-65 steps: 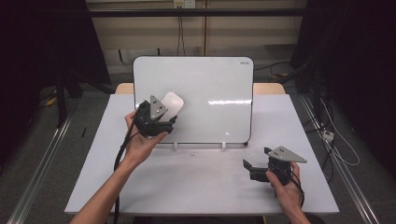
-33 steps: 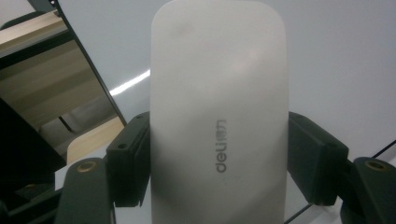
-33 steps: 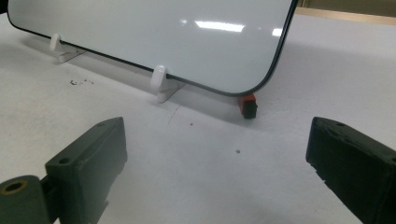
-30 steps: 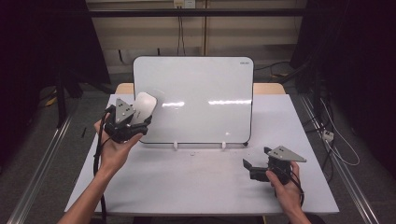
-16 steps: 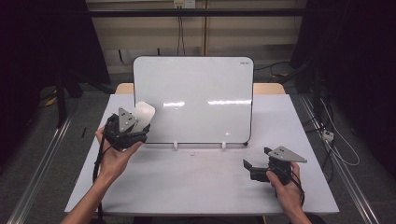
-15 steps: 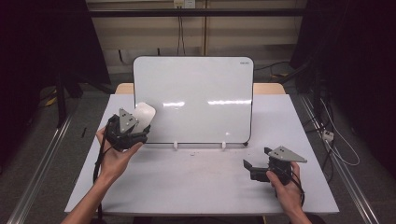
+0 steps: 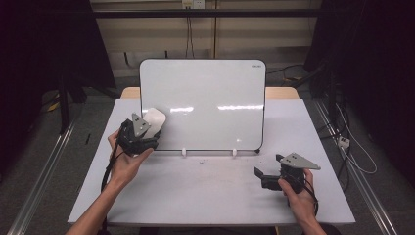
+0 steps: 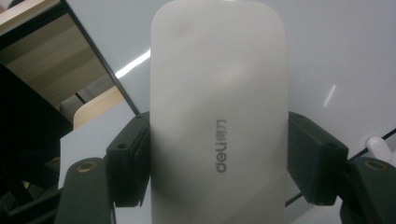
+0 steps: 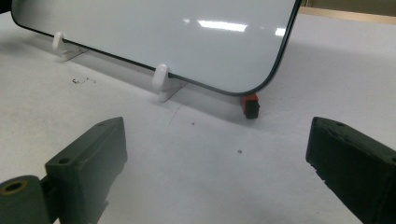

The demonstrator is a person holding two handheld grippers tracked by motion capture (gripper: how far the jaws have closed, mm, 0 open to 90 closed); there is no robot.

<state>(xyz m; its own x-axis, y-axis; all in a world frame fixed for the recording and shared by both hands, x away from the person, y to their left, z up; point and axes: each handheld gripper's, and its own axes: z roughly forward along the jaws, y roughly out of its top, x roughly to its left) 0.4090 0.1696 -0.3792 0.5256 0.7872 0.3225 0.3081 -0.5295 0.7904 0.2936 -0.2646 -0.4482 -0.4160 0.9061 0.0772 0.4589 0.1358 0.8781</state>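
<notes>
High view: the left gripper [image 7: 142, 134] has carried the white eraser [image 7: 154, 120] away from the whiteboard [image 7: 203, 103] face, down toward its lower left corner; I judge the wiping is finished and the eraser will be put down. The eraser sticks out at about 1 o'clock from the gripper.

Left gripper view: both pads pinch the eraser's long sides.

Right gripper view: the right gripper [image 9: 219, 158] rests on the table [image 9: 196, 154], jaws spread and empty, a small red object [image 9: 251, 104] at 12 o'clock.
</notes>
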